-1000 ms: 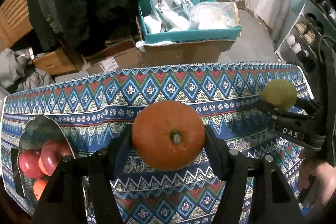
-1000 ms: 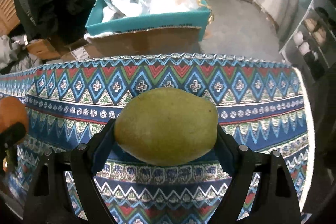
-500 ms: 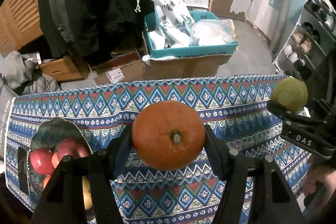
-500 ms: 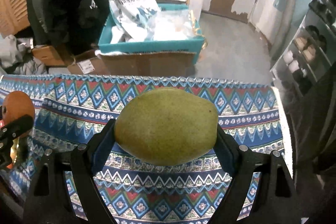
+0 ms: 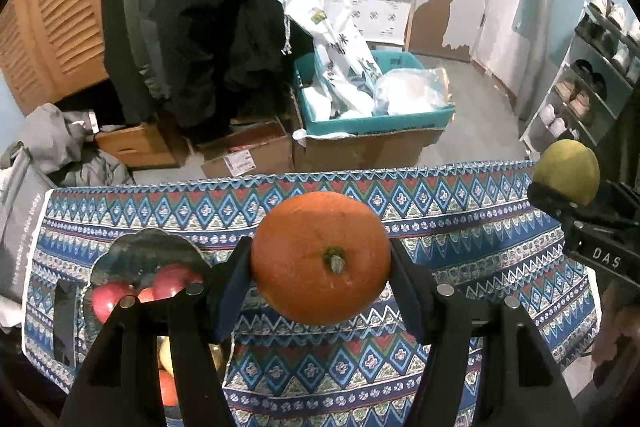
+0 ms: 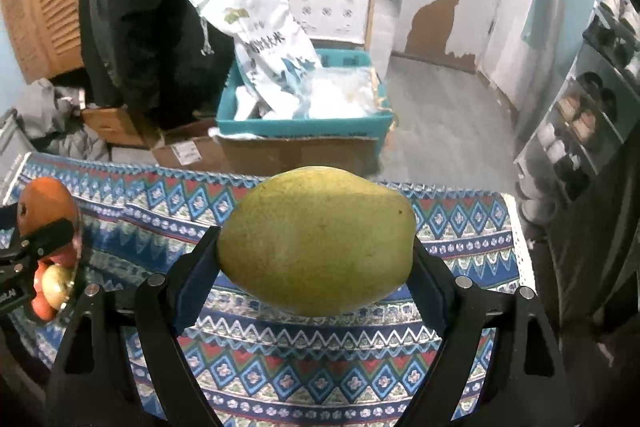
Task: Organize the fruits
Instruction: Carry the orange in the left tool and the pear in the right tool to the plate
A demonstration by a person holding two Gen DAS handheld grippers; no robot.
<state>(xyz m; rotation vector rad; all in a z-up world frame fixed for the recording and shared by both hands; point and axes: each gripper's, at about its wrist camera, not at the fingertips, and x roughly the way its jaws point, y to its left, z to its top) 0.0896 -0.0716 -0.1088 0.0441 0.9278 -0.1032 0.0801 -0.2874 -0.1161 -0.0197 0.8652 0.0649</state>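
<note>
The orange is round, deep orange and smooth, its small green stem end facing the camera; it sits clamped between the pads of the left hand-held gripper, lifted clear above the patterned cloth on the worktop. The mango is a yellow-green oval with fine speckles, lying crosswise in the right hand-held gripper, whose pads press on its two ends, also above the cloth. Both grippers tilt downward toward the worktop. In the left view the right gripper and its mango appear at the far right edge, well apart from the orange. At the near left of the worktop stands a dark bowl holding red apples and a yellowish fruit. Beyond the far edge, on the floor, a teal box rests on a cardboard box.
</note>
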